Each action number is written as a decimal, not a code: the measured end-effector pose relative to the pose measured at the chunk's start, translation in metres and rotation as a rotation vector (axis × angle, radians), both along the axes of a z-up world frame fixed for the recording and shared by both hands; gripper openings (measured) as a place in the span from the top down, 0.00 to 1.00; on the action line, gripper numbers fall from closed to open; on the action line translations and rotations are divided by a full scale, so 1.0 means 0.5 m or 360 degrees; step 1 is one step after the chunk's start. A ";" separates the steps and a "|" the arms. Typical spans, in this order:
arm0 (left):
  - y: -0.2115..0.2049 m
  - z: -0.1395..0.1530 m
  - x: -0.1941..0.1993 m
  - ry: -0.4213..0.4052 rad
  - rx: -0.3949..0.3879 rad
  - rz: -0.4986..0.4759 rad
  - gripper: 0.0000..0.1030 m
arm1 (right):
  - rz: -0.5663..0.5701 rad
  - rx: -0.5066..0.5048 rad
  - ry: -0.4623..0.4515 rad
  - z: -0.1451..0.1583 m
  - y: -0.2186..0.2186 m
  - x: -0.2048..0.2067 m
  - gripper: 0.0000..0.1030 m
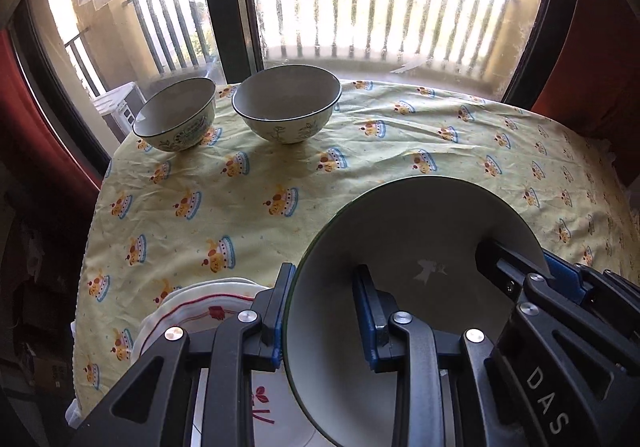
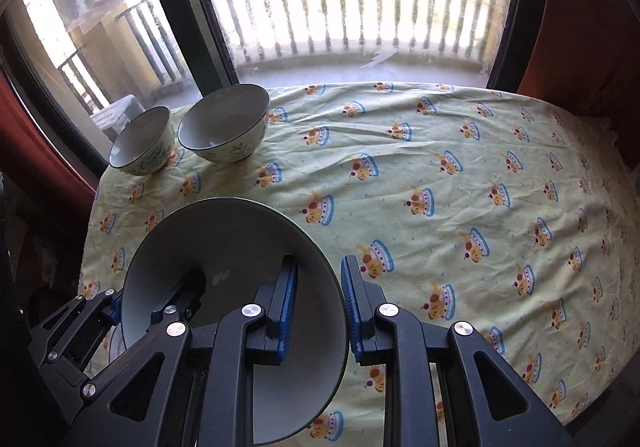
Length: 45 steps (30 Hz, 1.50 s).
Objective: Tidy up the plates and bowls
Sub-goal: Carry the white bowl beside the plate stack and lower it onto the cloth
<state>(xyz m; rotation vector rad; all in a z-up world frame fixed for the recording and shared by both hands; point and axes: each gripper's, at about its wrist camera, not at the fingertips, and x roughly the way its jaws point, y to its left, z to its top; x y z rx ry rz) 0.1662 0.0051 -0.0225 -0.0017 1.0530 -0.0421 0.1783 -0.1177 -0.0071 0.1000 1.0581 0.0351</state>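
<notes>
Held bowl: lower centre of the left wrist view, above the worktop, gripped on opposite rims.
Left gripper: fingers pinching the bowl's left rim.
Right gripper: fingers pinching its right rim.
Two small bowls: side by side, upper left.
Plates: stacked, lower left.

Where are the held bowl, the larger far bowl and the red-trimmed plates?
held bowl (image 1: 420,231): left wrist view, on its inner wall.
larger far bowl (image 2: 224,123): right wrist view, on its inside.
red-trimmed plates (image 1: 200,307): left wrist view, on the top plate's rim.
</notes>
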 end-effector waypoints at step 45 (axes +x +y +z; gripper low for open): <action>-0.139 -0.116 -0.147 0.0273 0.0067 0.0271 0.64 | 0.0184 0.0020 0.0232 -0.131 -0.151 -0.109 0.58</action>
